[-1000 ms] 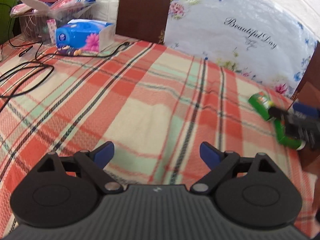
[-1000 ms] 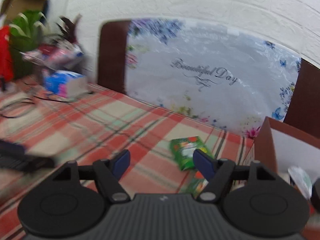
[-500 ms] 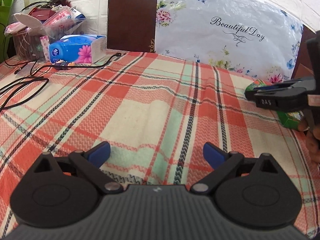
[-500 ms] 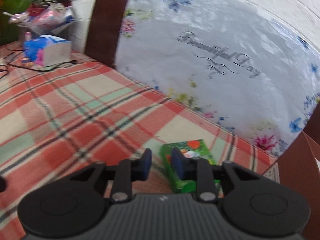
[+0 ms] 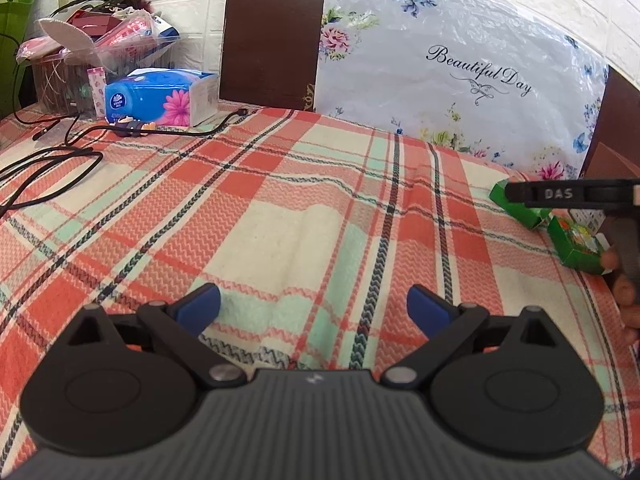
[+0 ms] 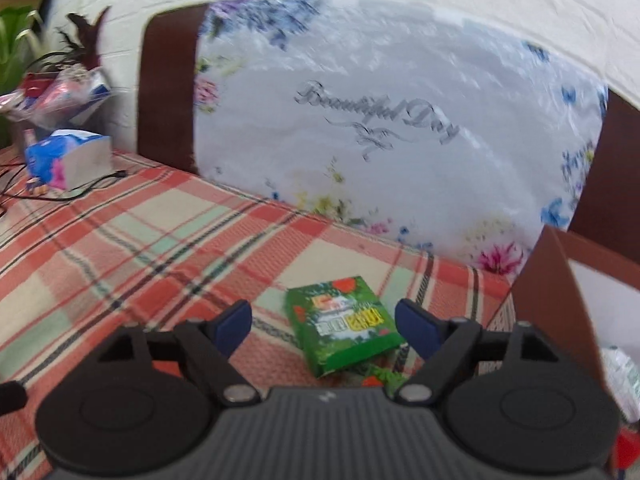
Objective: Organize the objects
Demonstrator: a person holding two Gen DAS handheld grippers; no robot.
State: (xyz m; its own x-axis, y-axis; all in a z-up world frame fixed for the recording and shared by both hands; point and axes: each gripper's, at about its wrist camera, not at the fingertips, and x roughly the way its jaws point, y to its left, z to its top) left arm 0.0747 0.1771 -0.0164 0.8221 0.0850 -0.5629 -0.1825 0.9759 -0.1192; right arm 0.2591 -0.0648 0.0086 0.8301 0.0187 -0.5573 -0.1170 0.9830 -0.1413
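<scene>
A green box [image 6: 346, 330] lies flat on the plaid cloth, and my right gripper [image 6: 326, 324] is open over it with a finger on each side, not touching. A second green box [image 6: 376, 376] peeks out just below it. In the left wrist view both boxes lie at the right edge, one [image 5: 520, 206] behind the other [image 5: 576, 246], with the right gripper's black finger [image 5: 560, 193] above them. My left gripper [image 5: 314, 308] is open and empty over the middle of the cloth.
A brown cardboard box [image 6: 560, 280] stands open at the right edge. A blue tissue box [image 5: 160, 98], black cables [image 5: 60, 152] and a clear container of clutter [image 5: 92, 52] sit far left. A floral plastic-covered cushion [image 5: 460, 76] leans on dark chairs behind.
My right gripper, which had closed to a narrow gap half a second ago, has opened wide over the green box. My left gripper has stayed open and nearly still.
</scene>
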